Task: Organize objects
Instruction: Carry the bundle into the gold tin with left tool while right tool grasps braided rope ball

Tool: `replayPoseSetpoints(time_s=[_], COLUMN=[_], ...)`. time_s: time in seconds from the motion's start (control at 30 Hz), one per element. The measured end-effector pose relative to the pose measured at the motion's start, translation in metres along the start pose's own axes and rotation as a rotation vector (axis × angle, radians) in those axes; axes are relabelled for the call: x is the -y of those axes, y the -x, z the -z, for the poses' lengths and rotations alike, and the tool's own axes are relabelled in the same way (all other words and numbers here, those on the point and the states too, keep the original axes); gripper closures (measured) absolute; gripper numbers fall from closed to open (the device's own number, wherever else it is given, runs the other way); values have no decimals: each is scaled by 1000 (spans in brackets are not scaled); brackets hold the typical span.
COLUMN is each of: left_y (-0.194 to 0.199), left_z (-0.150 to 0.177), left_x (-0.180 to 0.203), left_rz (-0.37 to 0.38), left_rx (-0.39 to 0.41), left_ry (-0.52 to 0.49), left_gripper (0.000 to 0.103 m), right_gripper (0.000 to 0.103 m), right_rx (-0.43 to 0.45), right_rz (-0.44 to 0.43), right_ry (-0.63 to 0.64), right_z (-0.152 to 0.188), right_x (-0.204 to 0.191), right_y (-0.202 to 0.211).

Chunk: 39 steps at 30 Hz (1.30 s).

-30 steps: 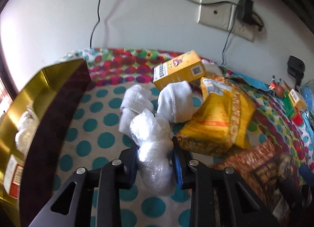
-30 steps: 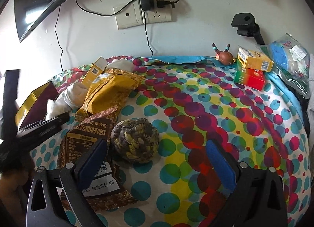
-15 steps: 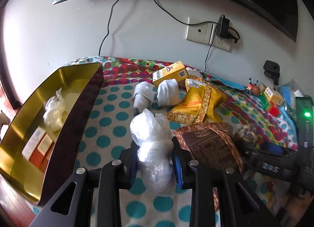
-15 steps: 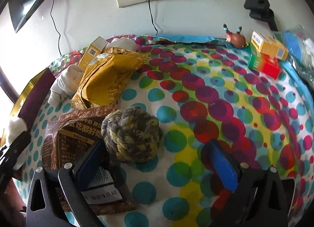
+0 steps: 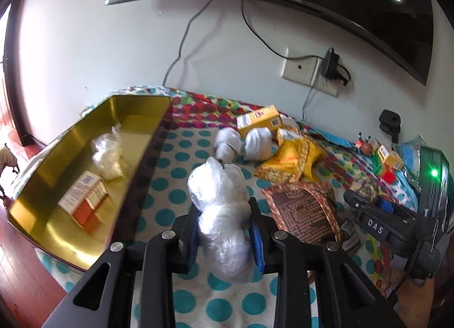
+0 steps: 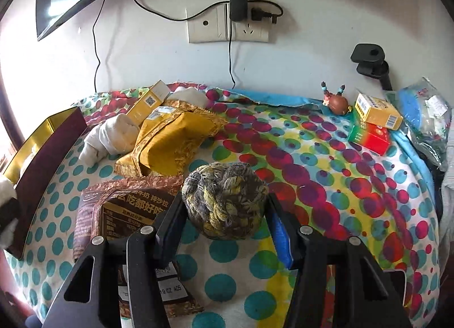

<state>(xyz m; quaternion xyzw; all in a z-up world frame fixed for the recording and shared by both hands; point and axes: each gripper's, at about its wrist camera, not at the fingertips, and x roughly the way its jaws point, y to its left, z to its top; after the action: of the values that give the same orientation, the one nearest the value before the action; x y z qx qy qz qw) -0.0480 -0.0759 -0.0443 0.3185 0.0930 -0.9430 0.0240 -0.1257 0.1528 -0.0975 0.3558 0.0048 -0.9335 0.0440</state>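
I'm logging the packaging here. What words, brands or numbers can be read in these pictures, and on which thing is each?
"DAS": on the right gripper.
"吃都好吃" and "牛奶 拌沙拉": on the brown snack bag.
"19 02 A05", partly hidden: on that bag's white sticker.
Yellow boxes, red-green box, orange box in the gold tray: print too small to read.

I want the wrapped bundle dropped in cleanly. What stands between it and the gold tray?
Only the tray's dark near wall; the left gripper must carry the bundle over it. Nothing else visible intervenes.

Left tongs clamped, right tongs just closing
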Motion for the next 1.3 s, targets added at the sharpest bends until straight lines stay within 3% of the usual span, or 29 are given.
replayPoseSetpoints(time_s=[0.5, 0.87, 1.3], left_y=[15, 1, -12], left_z=[-29, -21, -15], left_x=[-83, -109, -121], left_rz=[-169, -244, -278], left_rx=[25, -11, -46], left_ry=[60, 64, 63], left_gripper=[73, 73, 73], right_gripper=[51, 51, 51], right_rx=[-7, -21, -25], right_rz=[-13, -28, -28], right_ry=[41, 27, 29], right_z=[1, 1, 1], right_x=[-9, -4, -6], right_y=[0, -3, -5])
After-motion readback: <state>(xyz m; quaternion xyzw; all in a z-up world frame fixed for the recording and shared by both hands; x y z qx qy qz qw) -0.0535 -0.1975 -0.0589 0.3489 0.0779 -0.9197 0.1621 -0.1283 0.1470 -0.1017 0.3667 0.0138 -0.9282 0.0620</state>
